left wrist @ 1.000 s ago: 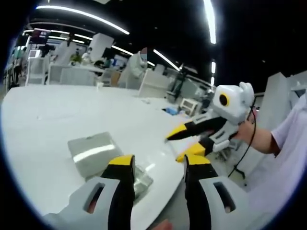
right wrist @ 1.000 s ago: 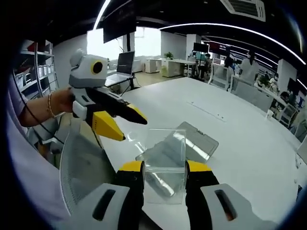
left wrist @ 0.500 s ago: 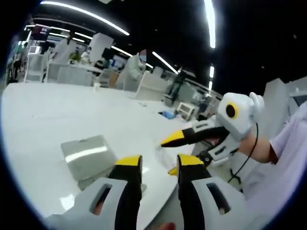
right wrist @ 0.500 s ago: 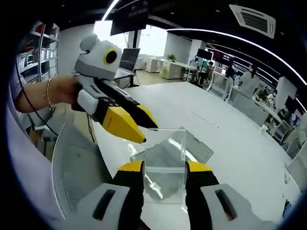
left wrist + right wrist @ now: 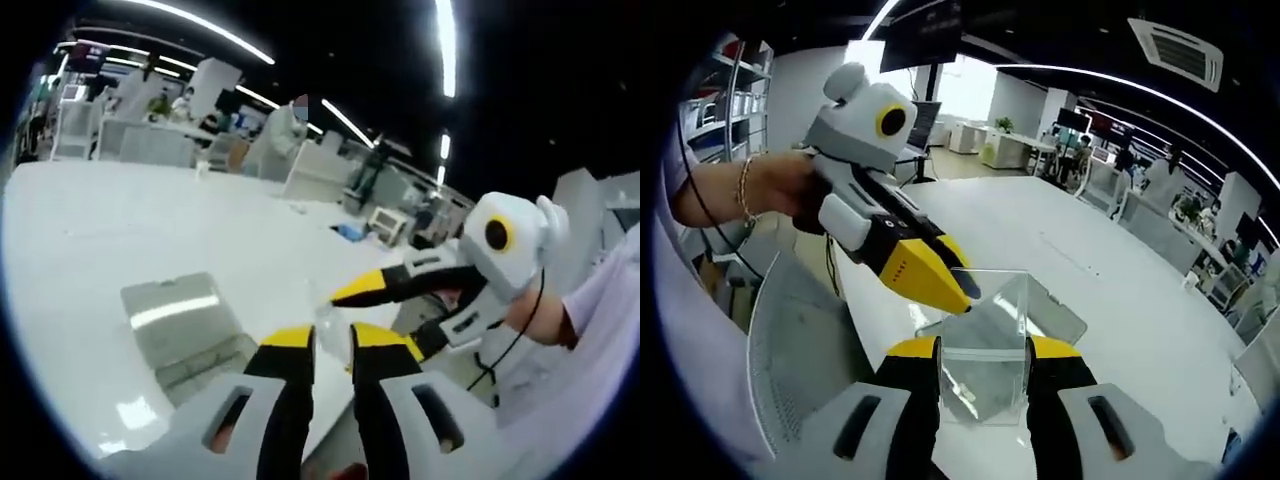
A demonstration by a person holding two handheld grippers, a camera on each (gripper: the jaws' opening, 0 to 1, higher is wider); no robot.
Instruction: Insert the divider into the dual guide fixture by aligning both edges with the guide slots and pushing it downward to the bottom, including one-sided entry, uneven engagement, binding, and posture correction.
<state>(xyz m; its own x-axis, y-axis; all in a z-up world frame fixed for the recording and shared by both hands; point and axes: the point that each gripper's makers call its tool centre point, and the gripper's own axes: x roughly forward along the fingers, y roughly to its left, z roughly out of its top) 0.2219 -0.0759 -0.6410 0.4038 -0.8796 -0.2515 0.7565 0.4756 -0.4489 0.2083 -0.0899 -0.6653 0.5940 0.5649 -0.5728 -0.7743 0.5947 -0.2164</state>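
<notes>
Clamping clear divider (image 5: 983, 350), right hand-held gripper (image 5: 983, 352); left hand-held gripper (image 5: 330, 338) nearly closed beside it

In the left gripper view, the divider (image 5: 330, 322) is a faint clear smear between the yellow tips, its edges lost against the white counter (image 5: 100, 230). The fixture (image 5: 185, 325) is partly hidden behind the left hand-held gripper (image 5: 333, 345). In the right gripper view, the divider's lower part sits behind the right hand-held gripper (image 5: 982, 350); the fixture (image 5: 1050, 310) shows only through and past it, its slots unreadable. The mesh chair back (image 5: 800, 350) is cut off below.
</notes>
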